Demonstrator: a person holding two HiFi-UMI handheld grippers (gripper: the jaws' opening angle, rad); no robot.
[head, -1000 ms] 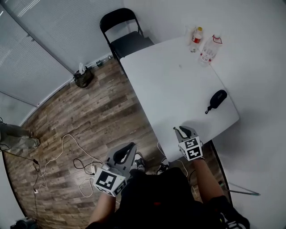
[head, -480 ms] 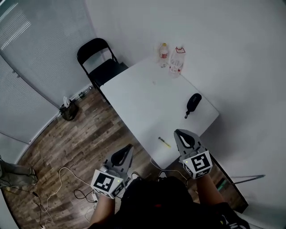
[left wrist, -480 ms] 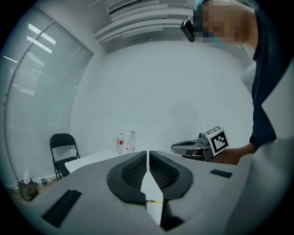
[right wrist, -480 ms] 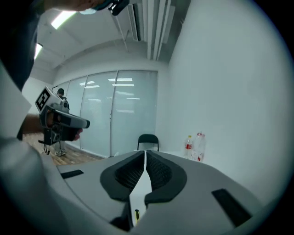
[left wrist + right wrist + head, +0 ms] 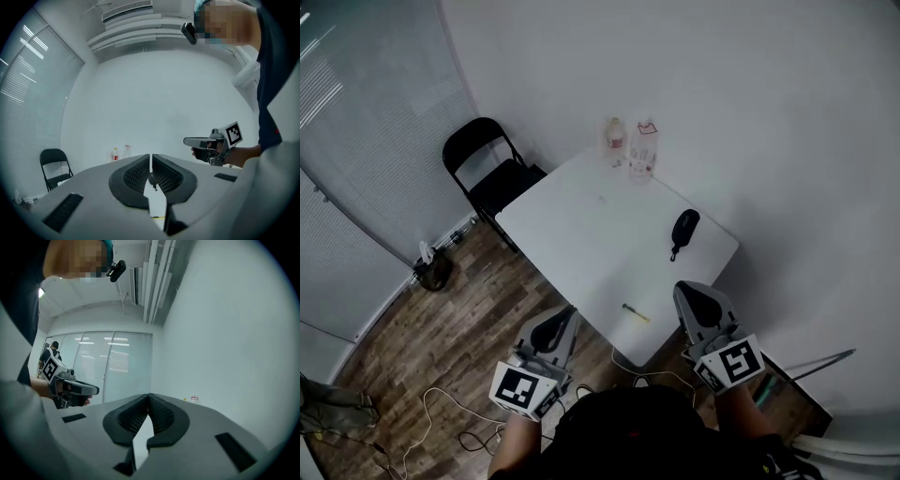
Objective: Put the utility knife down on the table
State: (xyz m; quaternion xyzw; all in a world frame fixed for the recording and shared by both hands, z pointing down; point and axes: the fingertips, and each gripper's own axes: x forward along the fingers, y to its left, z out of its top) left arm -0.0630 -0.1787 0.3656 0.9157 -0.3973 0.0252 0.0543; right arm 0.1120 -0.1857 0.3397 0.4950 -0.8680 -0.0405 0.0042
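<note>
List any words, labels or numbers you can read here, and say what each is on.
No text can be read.
Labels on the bottles: too small to read.
Cube on the left gripper: square marker pattern only, no words.
Cube on the right gripper: square marker pattern only, no words.
No print shows on the knife or the pouch.
</note>
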